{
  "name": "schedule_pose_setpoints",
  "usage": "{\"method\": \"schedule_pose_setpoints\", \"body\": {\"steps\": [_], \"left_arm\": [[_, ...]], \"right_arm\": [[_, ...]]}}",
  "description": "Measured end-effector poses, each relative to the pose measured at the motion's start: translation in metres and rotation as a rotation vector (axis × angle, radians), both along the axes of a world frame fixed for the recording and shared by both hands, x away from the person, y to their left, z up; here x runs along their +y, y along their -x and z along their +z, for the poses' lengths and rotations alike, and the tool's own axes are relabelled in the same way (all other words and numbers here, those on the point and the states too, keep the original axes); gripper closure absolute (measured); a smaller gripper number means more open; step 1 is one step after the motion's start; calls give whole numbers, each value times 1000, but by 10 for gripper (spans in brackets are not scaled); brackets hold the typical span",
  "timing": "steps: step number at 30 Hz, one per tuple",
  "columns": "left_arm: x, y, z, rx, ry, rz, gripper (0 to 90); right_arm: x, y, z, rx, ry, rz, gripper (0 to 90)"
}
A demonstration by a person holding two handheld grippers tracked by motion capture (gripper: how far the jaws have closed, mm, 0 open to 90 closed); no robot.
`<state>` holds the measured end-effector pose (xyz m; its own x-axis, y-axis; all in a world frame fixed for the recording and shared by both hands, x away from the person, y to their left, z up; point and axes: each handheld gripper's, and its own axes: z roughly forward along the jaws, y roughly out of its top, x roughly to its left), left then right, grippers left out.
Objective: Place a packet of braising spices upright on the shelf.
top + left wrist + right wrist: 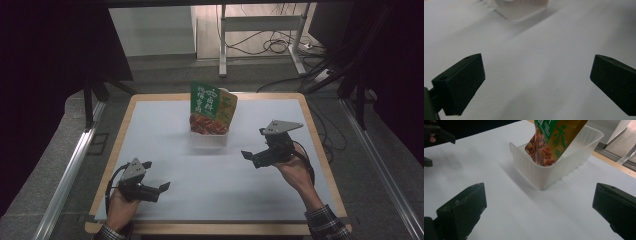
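Observation:
A green and yellow food packet (212,108) (551,140) stands upright in a translucent white plastic bin (210,139) (549,173) at the middle back of the white table mat (210,175). My right gripper (254,143) (539,207) hovers to the right of the bin, open, jaws pointing at it with nothing between them. My left gripper (156,176) (536,82) sits low at the front left, open and empty, well short of the bin (520,10), whose corner shows at the top of its view.
The mat lies on a wooden table (320,150) with edges on all sides. Metal rails (70,170) run along both sides of the table. A desk frame (260,30) and floor cables (280,45) lie beyond the far edge.

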<state>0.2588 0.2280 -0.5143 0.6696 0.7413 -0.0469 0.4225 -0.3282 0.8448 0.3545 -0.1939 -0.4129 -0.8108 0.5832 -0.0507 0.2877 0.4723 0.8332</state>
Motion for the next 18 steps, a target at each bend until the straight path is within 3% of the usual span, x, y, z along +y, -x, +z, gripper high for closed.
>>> {"method": "schedule_pose_setpoints", "body": {"steps": [9,18], "left_arm": [[-1,0,0,-2,-5,2,0],[-1,1,-1,-20,-8,-7,0]], "right_arm": [[-9,10,-18,22,-10,-4,0],[-22,18,-19,1,-9,-32,0]]}}
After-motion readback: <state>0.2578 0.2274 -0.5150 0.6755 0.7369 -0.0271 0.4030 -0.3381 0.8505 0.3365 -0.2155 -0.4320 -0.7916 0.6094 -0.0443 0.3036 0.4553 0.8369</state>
